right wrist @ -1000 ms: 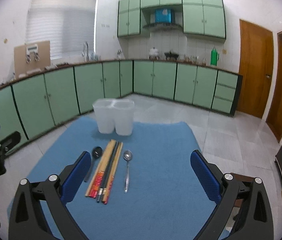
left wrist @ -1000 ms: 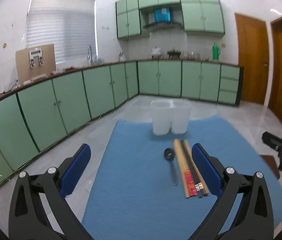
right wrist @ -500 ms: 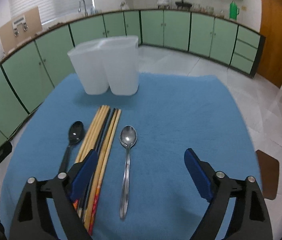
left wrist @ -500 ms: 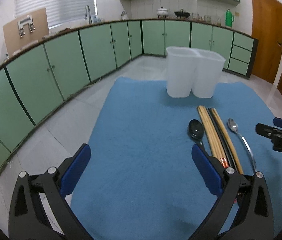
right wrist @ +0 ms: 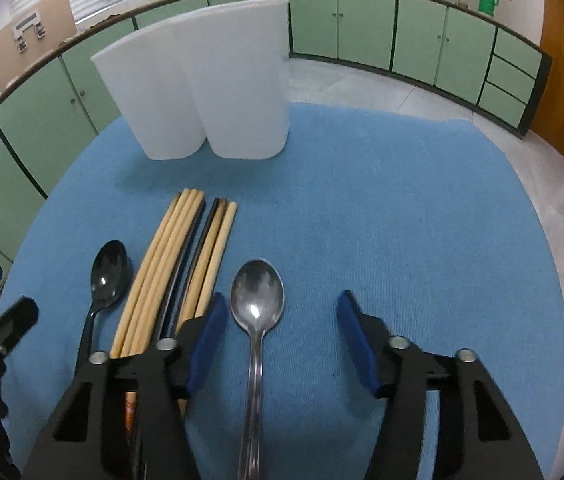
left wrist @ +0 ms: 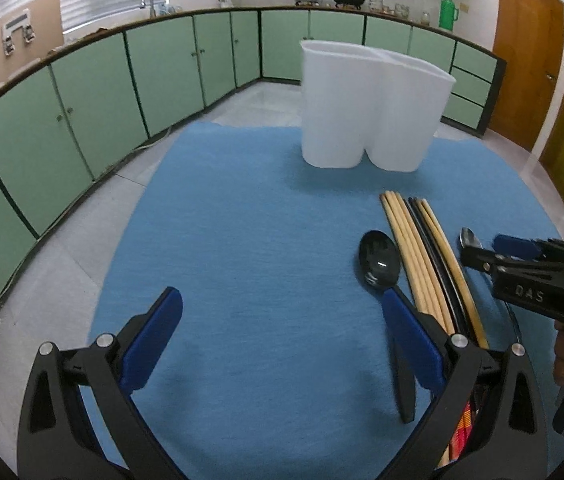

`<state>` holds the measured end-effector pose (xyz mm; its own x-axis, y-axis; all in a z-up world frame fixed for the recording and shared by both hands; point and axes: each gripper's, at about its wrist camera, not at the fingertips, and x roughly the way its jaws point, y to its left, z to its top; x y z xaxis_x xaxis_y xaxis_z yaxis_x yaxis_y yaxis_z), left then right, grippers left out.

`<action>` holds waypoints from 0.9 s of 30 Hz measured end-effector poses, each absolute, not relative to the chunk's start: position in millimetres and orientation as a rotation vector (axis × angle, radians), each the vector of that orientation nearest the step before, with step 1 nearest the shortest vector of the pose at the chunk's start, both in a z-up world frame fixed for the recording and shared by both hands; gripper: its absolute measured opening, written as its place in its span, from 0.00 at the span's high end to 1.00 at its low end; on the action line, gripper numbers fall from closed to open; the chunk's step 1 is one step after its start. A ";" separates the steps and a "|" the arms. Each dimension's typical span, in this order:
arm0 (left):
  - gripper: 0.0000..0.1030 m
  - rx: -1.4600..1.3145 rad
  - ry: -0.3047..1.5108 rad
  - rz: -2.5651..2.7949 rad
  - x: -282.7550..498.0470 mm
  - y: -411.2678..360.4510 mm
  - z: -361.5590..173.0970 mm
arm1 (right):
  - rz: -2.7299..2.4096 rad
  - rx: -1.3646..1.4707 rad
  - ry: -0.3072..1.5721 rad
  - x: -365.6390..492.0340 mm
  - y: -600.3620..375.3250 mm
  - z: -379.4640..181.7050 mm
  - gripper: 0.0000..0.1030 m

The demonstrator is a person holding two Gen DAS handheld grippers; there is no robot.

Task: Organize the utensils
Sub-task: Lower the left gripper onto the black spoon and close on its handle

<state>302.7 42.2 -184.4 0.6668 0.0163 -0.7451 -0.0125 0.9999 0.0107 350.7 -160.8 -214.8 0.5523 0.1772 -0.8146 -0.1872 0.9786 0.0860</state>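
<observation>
A silver spoon lies on the blue cloth, its handle running between the fingers of my right gripper, which is open and low over it. Left of it lie a bundle of wooden and black chopsticks and a black spoon. A white two-compartment holder stands behind them. My left gripper is open and empty, left of the black spoon and chopsticks. The holder also shows in the left wrist view, as does my right gripper.
The blue cloth covers a round table. Green kitchen cabinets run along the walls beyond the table edge, and wooden doors are at the far right.
Both grippers have moved down and forward toward the cloth. My right gripper has come over the silver spoon and its fingers have narrowed around the handle. The utensils have not moved.
</observation>
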 end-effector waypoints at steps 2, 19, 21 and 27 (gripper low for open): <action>0.06 0.009 0.856 -0.005 306.6 35.5 -188.2 | 0.224 -0.023 0.950 351.4 -159.2 -214.1 0.73; 0.05 0.054 0.963 -0.028 322.5 20.0 -219.2 | 0.233 0.001 0.958 360.5 -169.4 -208.3 0.73; 0.05 0.061 0.964 -0.015 323.4 21.4 -218.4 | 0.232 -0.004 0.956 361.7 -167.8 -208.1 0.73; 0.05 0.083 0.964 -0.034 328.3 14.5 -214.6 | 0.231 -0.013 0.954 362.8 -163.2 -214.8 0.72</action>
